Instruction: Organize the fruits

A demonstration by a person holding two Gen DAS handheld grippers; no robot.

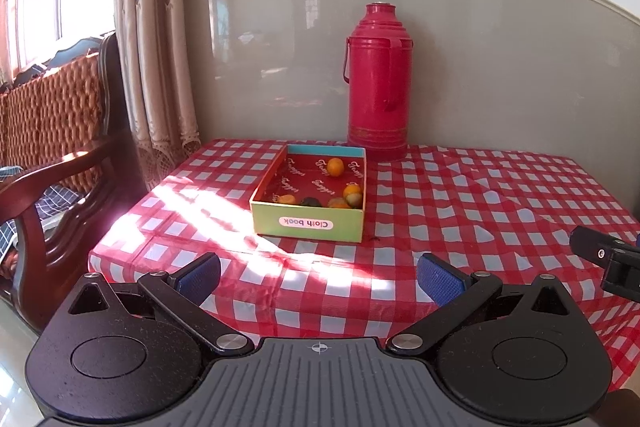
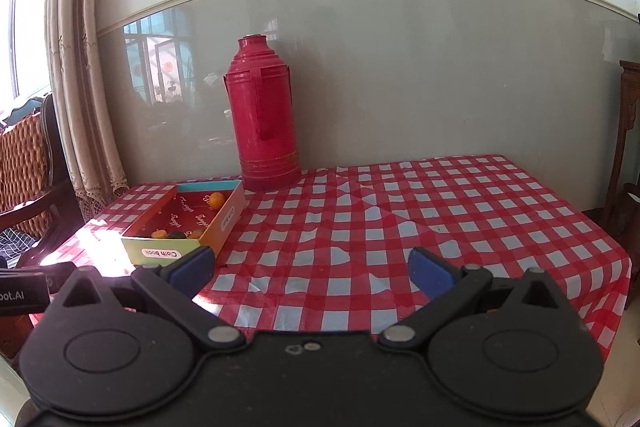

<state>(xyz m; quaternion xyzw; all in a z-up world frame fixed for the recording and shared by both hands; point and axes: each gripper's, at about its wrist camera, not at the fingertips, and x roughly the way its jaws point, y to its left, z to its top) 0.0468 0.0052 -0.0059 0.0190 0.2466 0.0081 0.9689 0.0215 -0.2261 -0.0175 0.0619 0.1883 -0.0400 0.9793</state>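
While both tongs hang released and empty at the bottom of their frames, the left gripper faces a cardboard box at centre frame. Inside it lie small fruits, mostly orange. Behind it, a red thermos stands upright on the checked tablecloth. The right gripper sees the box at left.

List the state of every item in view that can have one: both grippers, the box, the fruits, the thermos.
left gripper: open, empty, short of the table.
right gripper: open, empty.
cardboard box: lidless, upright on the checked tablecloth.
small fruits: all lying inside the box, none gripped.
red thermos: upright, cap on, behind the box.
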